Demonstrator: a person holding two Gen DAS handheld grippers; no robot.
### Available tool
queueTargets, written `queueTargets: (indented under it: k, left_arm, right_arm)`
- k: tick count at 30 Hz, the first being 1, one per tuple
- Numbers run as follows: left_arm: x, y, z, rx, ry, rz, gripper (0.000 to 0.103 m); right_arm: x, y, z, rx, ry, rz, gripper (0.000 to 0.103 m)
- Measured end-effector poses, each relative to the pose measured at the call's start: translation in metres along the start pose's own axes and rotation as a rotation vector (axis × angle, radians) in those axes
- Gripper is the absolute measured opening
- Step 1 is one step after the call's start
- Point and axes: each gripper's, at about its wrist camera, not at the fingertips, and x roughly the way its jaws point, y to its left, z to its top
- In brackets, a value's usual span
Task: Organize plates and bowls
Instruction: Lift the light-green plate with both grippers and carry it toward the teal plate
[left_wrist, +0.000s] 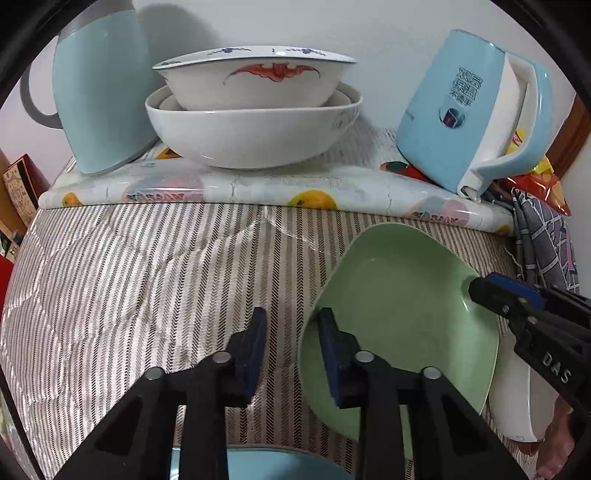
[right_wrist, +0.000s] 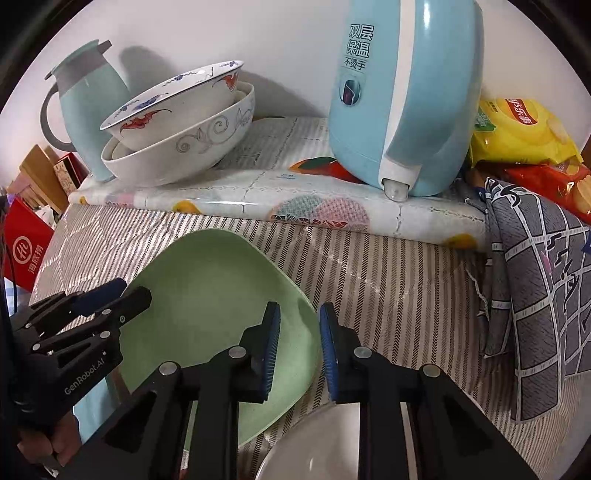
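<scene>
We find a table under a striped woven cloth (left_wrist: 129, 277), with a raised ledge in fruit-printed oilcloth (left_wrist: 258, 184) against a white wall. On the ledge stand a pale blue thermos jug (left_wrist: 99, 92), a light blue electric kettle (left_wrist: 469, 110), and a red-bat-patterned bowl (left_wrist: 255, 85) nested in a larger white bowl (left_wrist: 251, 136).

The green plate (left_wrist: 399, 314) lies on the striped cloth in front of the ledge. It is matte pale green, squarish with rounded corners, shallow with a raised rim, and shows nothing on it. Its near edge overlaps a white dish (right_wrist: 325, 446); part of a blue dish (left_wrist: 266, 465) shows at the table's near edge.

The left gripper (left_wrist: 293, 350) is clamped on the plate's left rim, one finger inside and one outside. The right gripper (right_wrist: 299, 347) grasps the opposite rim likewise.
</scene>
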Motion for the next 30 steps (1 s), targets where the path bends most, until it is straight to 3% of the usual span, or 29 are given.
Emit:
queueTargets:
  k: [5,9,12,30]
  left_arm:
    - [0.001,-0.004,-0.002,0.019,-0.002,-0.016,0.012]
    - [0.002,-0.006,-0.001,0.026,-0.011,-0.010,0.012]
    - [0.001,-0.004,-0.002,0.015,-0.022,-0.018,0.012]
    - [-0.052,0.004,0.001,0.007,-0.094,-0.022,0.011]
  right_arm:
    - [0.006,0.002,0.002,-0.015,0.008,-0.028,0.015]
    - [0.007,0.002,0.003,-0.014,0.006,-0.024,0.014]
    - [0.007,0.000,0.002,-0.004,-0.003,-0.027,0.008]
    - [-0.039,0.008,0.001,0.010,-0.082,-0.003,0.007]
